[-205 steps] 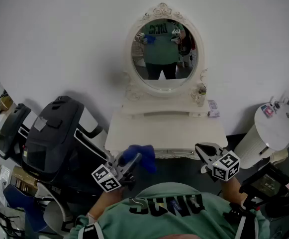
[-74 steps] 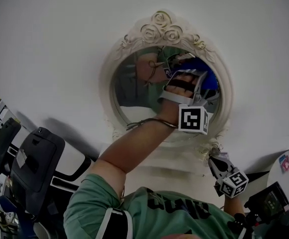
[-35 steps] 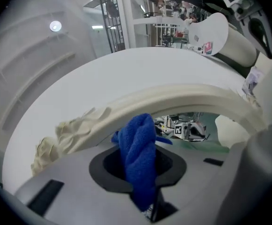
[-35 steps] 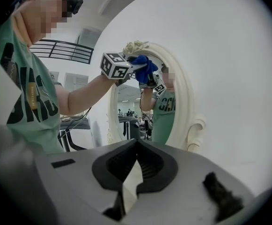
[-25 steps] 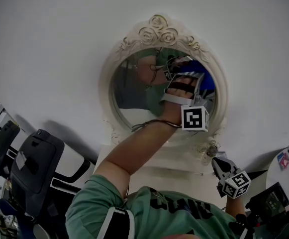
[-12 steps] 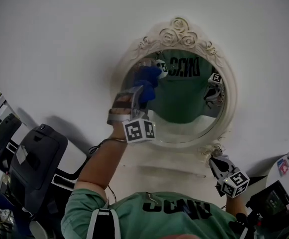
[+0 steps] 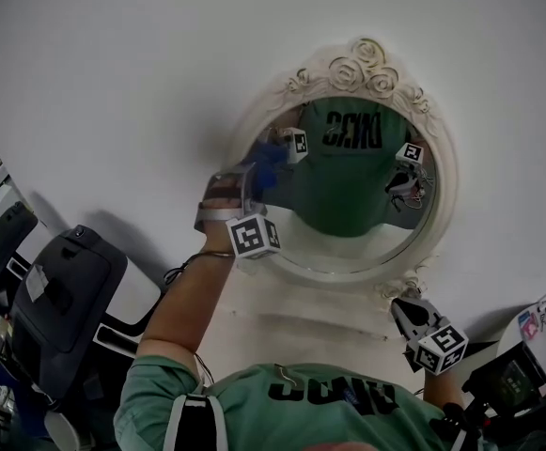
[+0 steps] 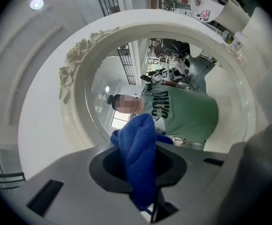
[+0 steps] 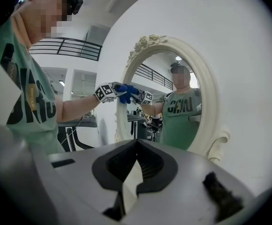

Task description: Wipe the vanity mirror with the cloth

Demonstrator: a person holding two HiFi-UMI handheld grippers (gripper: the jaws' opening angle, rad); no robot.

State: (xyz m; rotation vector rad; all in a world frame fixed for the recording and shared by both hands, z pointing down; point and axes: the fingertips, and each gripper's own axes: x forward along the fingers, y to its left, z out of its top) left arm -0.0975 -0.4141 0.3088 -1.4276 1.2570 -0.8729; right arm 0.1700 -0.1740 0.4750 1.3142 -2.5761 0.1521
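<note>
Left gripper (image 7: 254, 184) at centre left of the head view, jaws clenched on a blue cloth (image 7: 269, 161), cloth against the left edge of the oval vanity mirror (image 7: 366, 238), right gripper (image 7: 406, 313) at lower right, jaws together, empty

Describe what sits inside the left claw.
A bunched blue fleece cloth fills the left claw, which is shut on it. How deep it reaches into the claw is hidden by its own folds.
</note>
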